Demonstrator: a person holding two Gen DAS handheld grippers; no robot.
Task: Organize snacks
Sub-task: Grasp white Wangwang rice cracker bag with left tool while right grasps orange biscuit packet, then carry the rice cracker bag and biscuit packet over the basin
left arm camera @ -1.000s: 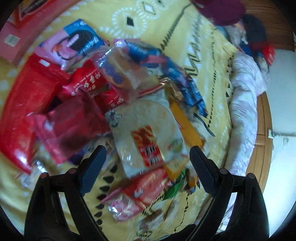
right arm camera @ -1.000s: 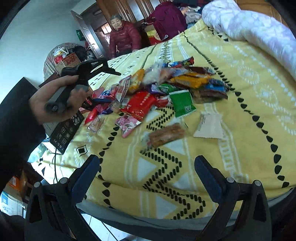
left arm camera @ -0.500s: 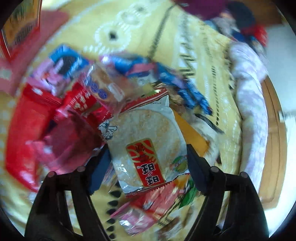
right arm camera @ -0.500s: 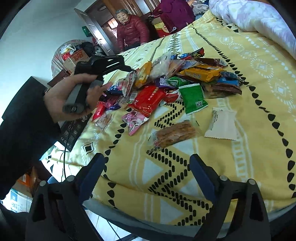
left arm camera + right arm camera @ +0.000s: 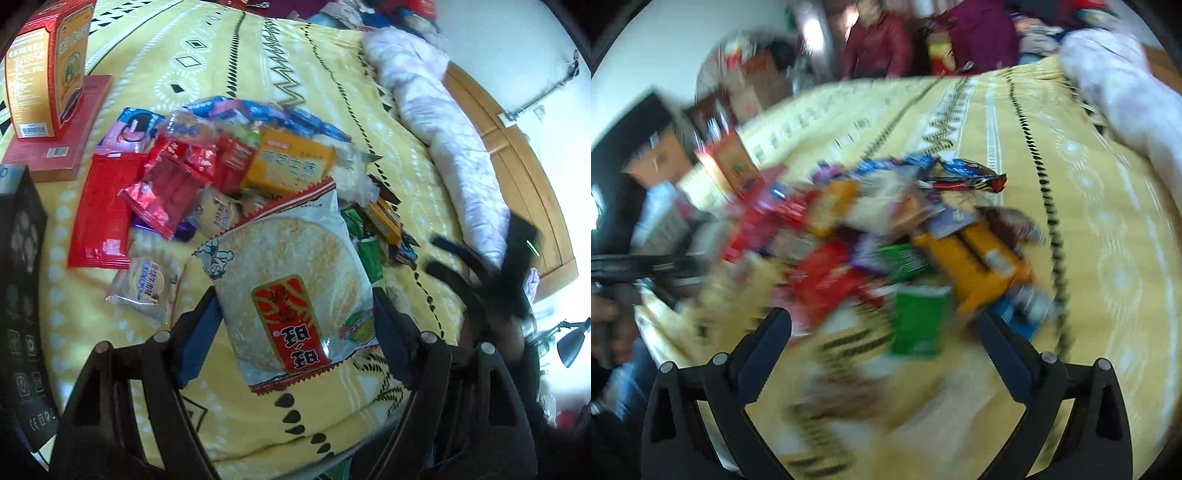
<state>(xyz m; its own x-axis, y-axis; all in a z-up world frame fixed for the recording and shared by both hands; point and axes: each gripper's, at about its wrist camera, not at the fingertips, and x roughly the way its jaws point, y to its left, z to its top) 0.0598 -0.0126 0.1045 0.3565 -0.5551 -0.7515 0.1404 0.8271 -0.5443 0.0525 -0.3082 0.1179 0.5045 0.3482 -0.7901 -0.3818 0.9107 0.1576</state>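
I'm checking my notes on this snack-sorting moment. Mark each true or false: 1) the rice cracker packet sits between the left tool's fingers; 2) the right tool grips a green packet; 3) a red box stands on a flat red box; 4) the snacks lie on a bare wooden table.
1) True: the rice cracker packet lies between the left tool fingers.
2) False: the right tool is open; the green packet lies on the blanket.
3) True: the upright red box stands on the flat red box.
4) False: they lie on a yellow patterned blanket.

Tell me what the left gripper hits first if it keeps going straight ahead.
Most likely the rice cracker packet, which lies directly between the open fingers of the left gripper, on the yellow bedspread. Whether a finger already touches it is unclear.
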